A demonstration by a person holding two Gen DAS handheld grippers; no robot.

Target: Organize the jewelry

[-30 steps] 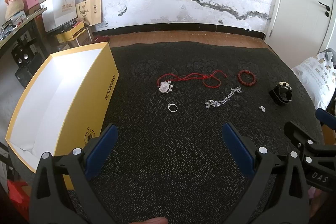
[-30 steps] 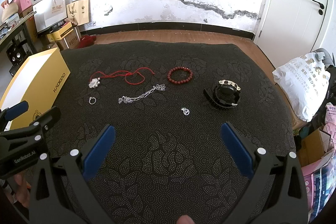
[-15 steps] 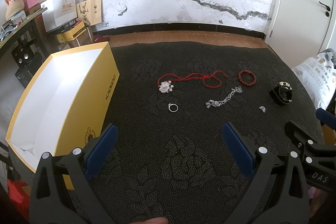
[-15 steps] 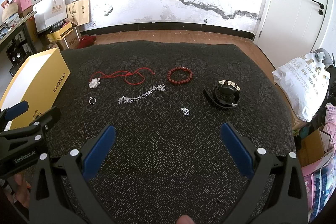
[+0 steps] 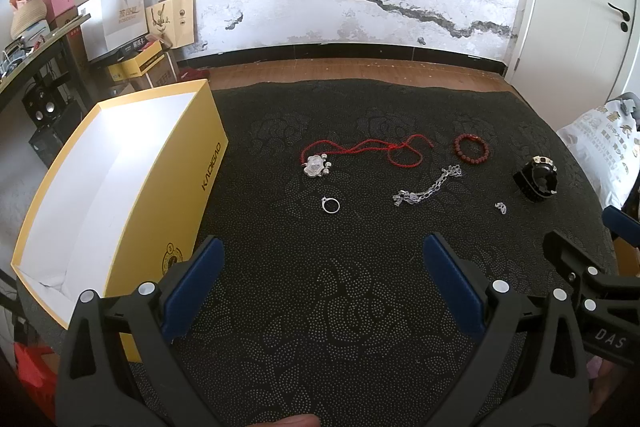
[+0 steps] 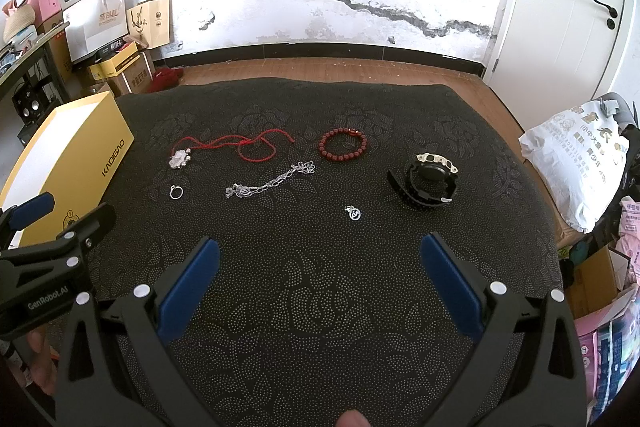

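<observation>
Jewelry lies spread on a black patterned cloth [image 5: 320, 307]. A red cord necklace with a silver pendant [image 5: 316, 165] [image 6: 180, 159], a silver ring [image 5: 331, 205] [image 6: 176, 192], a silver chain [image 5: 428, 187] [image 6: 268, 182], a red bead bracelet [image 5: 471, 146] [image 6: 343, 146], a small silver charm [image 5: 501, 207] [image 6: 354, 213] and a black watch [image 5: 538, 179] [image 6: 430, 177]. An open yellow box [image 5: 120, 187] [image 6: 80, 151] stands at the left. My left gripper [image 5: 320, 259] and right gripper [image 6: 320, 255] are both open and empty, near the front edge.
Paper bags and boxes [image 5: 132, 27] stand at the back left by a dark shelf [image 5: 28, 55]. A white plastic bag [image 6: 576, 163] lies off the cloth's right side. A white door [image 6: 568, 7] is at the back right. Wooden floor [image 6: 320, 67] lies beyond the cloth.
</observation>
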